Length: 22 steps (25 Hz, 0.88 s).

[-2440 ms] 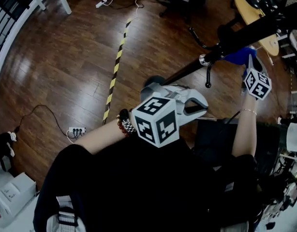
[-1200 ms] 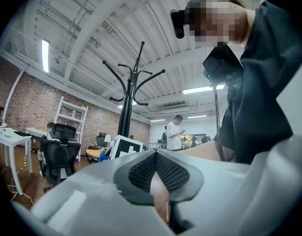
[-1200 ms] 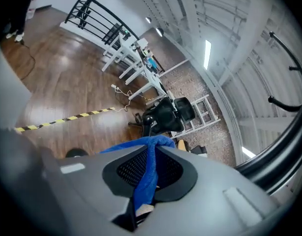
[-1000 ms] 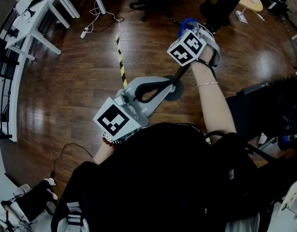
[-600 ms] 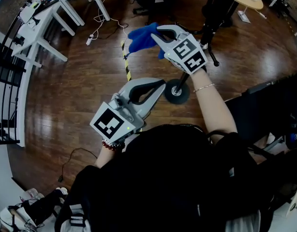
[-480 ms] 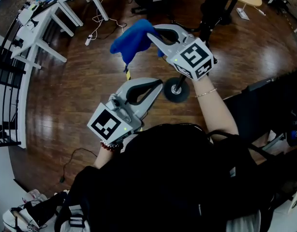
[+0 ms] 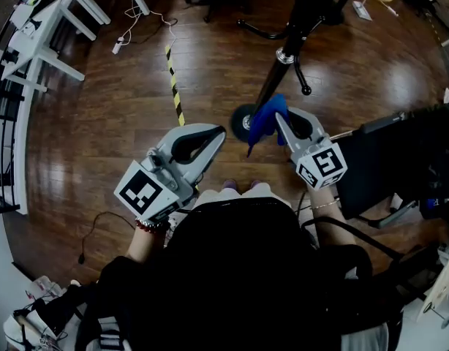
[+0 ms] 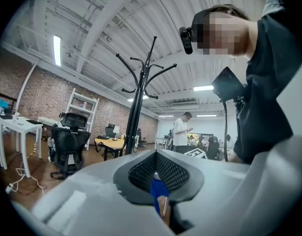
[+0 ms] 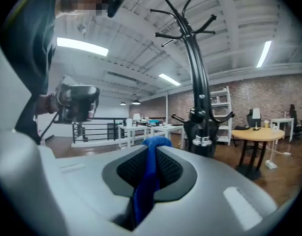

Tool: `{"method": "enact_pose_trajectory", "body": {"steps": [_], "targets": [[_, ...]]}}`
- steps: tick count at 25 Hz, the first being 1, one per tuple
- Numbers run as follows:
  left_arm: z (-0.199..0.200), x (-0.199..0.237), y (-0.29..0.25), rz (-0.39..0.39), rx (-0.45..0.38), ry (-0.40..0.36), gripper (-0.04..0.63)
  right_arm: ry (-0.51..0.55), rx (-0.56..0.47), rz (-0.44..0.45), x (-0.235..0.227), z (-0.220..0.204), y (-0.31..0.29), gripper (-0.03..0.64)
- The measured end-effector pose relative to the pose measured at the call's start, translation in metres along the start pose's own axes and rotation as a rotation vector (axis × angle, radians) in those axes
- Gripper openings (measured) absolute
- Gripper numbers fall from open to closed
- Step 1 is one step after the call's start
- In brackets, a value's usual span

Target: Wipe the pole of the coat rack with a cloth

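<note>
1. Grips a blue cloth (image 7: 263, 121) in the right gripper (image 7: 281, 121), jaws pressed onto it from both sides. In the right gripper view, squeezes the fold between the ribbed pads (image 9: 170, 168), with cloth bulging above them and trailing below.
2. Holds that cloth low down, right beside the foot of the coat rack pole (image 7: 271, 82) and just above the round base (image 7: 241, 123). Cannot tell whether cloth and pole touch.
3. Carries the left gripper (image 7: 217, 132) clenched, tips together with nothing between them in the head view. Sits left of the cloth and apart from the pole.
4. Only from the head view:
   - the base
   - the dark wood floor (image 7: 100, 123)
   - yellow-and-black floor tape (image 7: 172, 86)
   - a white power strip (image 7: 118, 45)
   - both grippers together, seen from above
5. Only from the gripper views:
   - the rack's top hooks (image 8: 141, 77), spread against a white ribbed ceiling (image 8: 116, 23)
   - a brick wall (image 8: 23, 92)
   - an office chair (image 8: 67, 139)
   - a standing person in a white shirt (image 8: 180, 129)
6. Only from the left gripper view: a blue sliver (image 8: 158, 195) in the slit beneath the met pads. Cannot tell whether it is the cloth beyond.
7. For print, only black-and-white square markers on the left cube (image 7: 144, 191) and the right cube (image 7: 323, 165), which are patterns rather than letters.
</note>
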State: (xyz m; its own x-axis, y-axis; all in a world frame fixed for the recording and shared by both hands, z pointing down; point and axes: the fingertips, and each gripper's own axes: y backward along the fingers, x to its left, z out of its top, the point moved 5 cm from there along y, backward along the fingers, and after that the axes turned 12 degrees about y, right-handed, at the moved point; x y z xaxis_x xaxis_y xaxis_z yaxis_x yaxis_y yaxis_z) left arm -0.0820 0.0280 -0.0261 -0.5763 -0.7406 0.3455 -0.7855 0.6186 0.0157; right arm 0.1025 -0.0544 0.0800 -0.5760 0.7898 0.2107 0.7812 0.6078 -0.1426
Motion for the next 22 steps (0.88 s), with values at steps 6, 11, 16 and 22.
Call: {"method": "enact_pose_trajectory", "body": {"steps": [6,11,16,22], "targets": [[-0.061,0.027,-0.040,-0.001,0.115,-0.157,0.006,0.210,-0.109,-0.212,-0.053,-0.022,-0.024,0.035],[-0.077,0.043,-0.095,-0.115,0.032,-0.141,0.006,0.416,-0.226,-0.190,-0.060,-0.007,-0.060,0.035],[-0.125,0.071,-0.140,-0.121,0.119,-0.218,0.006,0.467,-0.200,-0.248,-0.079,-0.045,-0.071,0.035],[-0.172,0.122,-0.169,-0.056,0.105,-0.247,0.006,0.447,-0.288,-0.281,-0.085,-0.081,-0.077,0.035]]}}
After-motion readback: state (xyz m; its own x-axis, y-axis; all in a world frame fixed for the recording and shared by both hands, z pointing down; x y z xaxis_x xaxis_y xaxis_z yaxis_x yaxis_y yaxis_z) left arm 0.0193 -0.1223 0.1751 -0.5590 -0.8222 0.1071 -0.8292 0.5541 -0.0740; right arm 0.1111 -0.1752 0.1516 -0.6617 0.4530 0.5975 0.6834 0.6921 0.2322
